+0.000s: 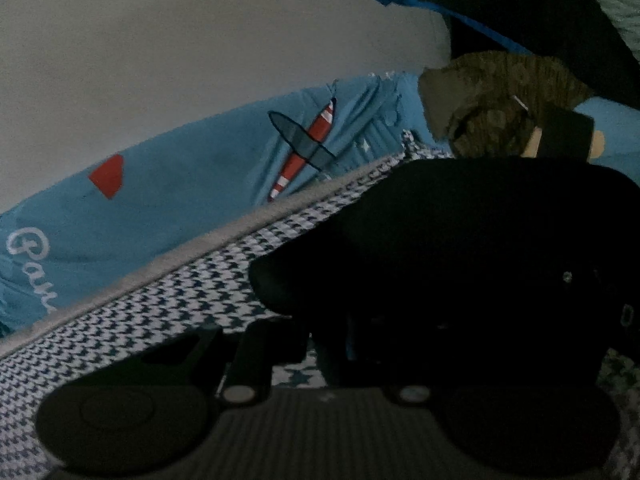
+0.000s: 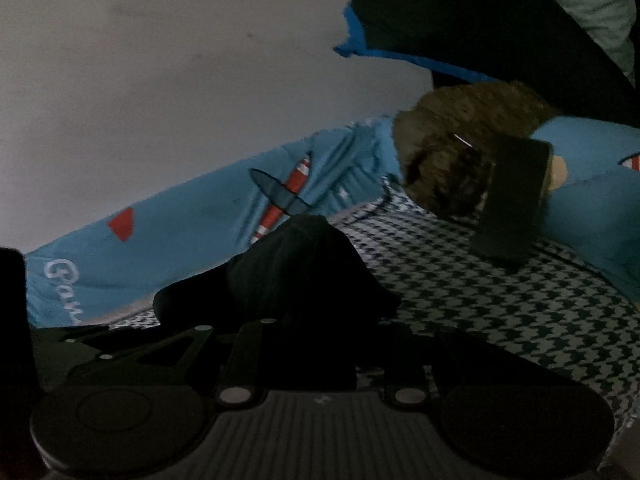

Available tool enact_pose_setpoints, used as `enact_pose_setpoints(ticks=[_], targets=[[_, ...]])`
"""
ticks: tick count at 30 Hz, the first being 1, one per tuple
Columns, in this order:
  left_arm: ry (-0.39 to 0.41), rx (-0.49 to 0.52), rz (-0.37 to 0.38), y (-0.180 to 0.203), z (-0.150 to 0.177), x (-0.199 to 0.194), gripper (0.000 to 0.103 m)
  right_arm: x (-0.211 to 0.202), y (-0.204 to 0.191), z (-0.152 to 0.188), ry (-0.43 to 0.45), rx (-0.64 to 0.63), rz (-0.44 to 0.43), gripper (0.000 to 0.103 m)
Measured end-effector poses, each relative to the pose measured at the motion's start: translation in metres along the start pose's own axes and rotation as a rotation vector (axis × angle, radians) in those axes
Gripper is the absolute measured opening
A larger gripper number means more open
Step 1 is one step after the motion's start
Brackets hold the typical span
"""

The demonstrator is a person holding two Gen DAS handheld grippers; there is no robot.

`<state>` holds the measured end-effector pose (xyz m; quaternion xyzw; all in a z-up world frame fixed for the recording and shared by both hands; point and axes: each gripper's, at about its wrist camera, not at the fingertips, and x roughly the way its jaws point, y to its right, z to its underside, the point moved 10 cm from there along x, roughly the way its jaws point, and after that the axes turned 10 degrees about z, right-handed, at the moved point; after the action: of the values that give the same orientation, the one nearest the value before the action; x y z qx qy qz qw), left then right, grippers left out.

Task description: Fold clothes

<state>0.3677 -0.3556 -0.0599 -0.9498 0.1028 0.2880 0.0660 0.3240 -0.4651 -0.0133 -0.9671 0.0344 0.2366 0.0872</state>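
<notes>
Your left gripper [image 1: 320,344] is buried under a black garment [image 1: 460,240], so its opening cannot be told; your right gripper [image 2: 320,340] likewise has dark cloth bunched over its fingers, grip unclear. Both lie on a houndstooth cloth [image 2: 500,312], beside a blue printed sheet [image 1: 180,184] and a brown furry item [image 2: 460,140].

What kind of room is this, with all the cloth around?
Probably a bedroom. A houndstooth-patterned black-and-white cover lies like bedding, a light blue sheet printed with a red-striped aeroplane hangs along its edge by a plain pale wall, and a brown furry soft toy sits on top.
</notes>
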Motion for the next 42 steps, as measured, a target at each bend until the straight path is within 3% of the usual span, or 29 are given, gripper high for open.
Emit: enact_pose_setpoints(ticks=[6, 8, 10, 14, 17, 22, 29, 32, 37, 42], targets=[[-0.055, 0.006, 0.010, 0.008, 0.015, 0.024, 0.015, 0.027, 0.028, 0.012, -0.071, 0.032, 0.091, 0.023], [-0.071, -0.017, 0.019, 0.004, 0.020, 0.025, 0.019, 0.035, 0.039, 0.018, -0.113, 0.050, 0.127, 0.027], [-0.081, -0.040, 0.022, -0.002, 0.024, 0.024, 0.020, 0.039, 0.055, 0.022, -0.157, 0.088, 0.184, 0.039], [-0.093, -0.065, 0.011, -0.016, 0.028, 0.021, 0.021, 0.029, 0.088, 0.014, -0.135, 0.199, 0.253, 0.042], [-0.105, -0.091, 0.014, -0.023, 0.031, 0.020, 0.022, 0.014, 0.103, 0.005, -0.064, 0.208, 0.316, 0.042], [-0.121, -0.113, 0.048, -0.018, 0.041, 0.014, 0.024, 0.010, 0.090, 0.002, -0.063, 0.219, 0.214, 0.038], [-0.170, -0.105, 0.119, 0.003, 0.062, 0.010, 0.031, 0.025, 0.060, 0.025, -0.189, 0.150, 0.140, 0.038], [-0.181, -0.075, 0.119, 0.010, 0.068, 0.008, 0.031, 0.032, 0.064, 0.041, -0.257, 0.130, 0.195, 0.038], [-0.198, -0.035, 0.118, 0.017, 0.076, 0.004, 0.034, 0.036, 0.072, 0.053, -0.290, 0.070, 0.287, 0.037], [-0.222, -0.062, 0.139, 0.015, 0.078, -0.010, 0.050, 0.024, 0.078, 0.040, -0.245, 0.141, 0.327, 0.038]])
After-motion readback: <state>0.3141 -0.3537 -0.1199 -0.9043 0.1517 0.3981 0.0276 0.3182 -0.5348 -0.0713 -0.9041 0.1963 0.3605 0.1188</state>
